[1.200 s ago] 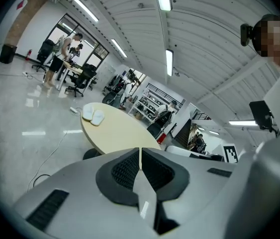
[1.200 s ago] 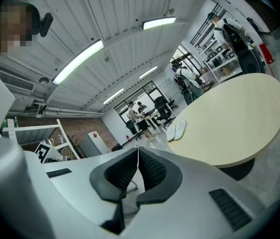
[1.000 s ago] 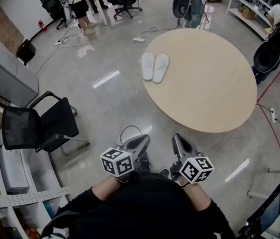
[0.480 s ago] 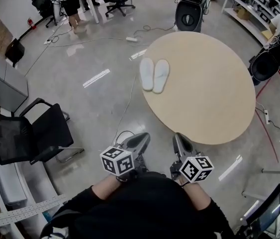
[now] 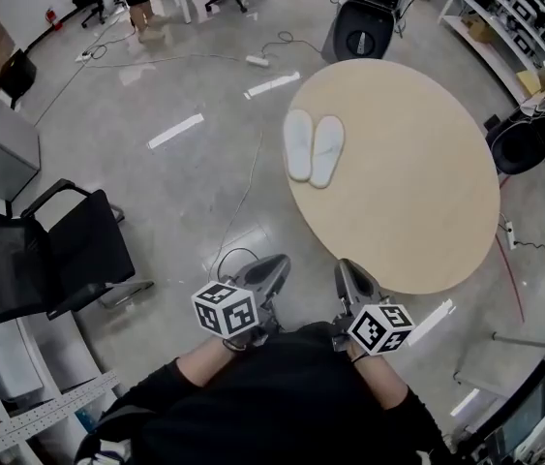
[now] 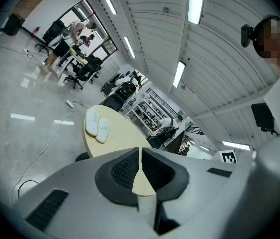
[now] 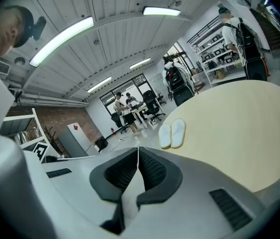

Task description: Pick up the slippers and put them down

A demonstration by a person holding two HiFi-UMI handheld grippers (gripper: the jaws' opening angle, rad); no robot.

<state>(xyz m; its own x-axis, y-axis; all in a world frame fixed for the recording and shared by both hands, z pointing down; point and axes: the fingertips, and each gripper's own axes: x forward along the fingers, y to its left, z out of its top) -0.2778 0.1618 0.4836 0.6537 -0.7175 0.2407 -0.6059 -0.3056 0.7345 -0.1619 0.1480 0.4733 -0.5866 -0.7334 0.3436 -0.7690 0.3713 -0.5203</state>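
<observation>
While both grippers are held low and close in front of the person's torso, short of the near edge of the round worktop [image 5: 417, 182], neither carries anything.

Left gripper [image 5: 274, 263]: jaws clenched. In the left gripper view the ribbed pads meet at the tips with nothing between them.

Right gripper [image 5: 348, 267]: jaws likewise clenched and empty, pads meeting at the tips in the right gripper view.

Pose: the two grippers sit side by side with a gap between them. Both noses aim toward the worktop and tilt slightly downward. The marker cubes are at the rear, by the wrists. The forearms in dark sleeves [image 5: 190, 381] reach out from the torso roughly parallel, with the elbows kept in.

Slippers [image 5: 313, 148]: a white pair, lying flat on the worktop, side by side and touching. They are close to the worktop's left rim, toward its far side, and well apart from both grippers. The left gripper view shows them up and to the left of its jaw tips. The right gripper view shows them up and to the right of its own.

Surroundings: a black chair [image 5: 49, 260] stands on the floor well to the left of the worktop. A thin cable [image 5: 243, 197] trails along the floor just beside the worktop's left rim.
</observation>
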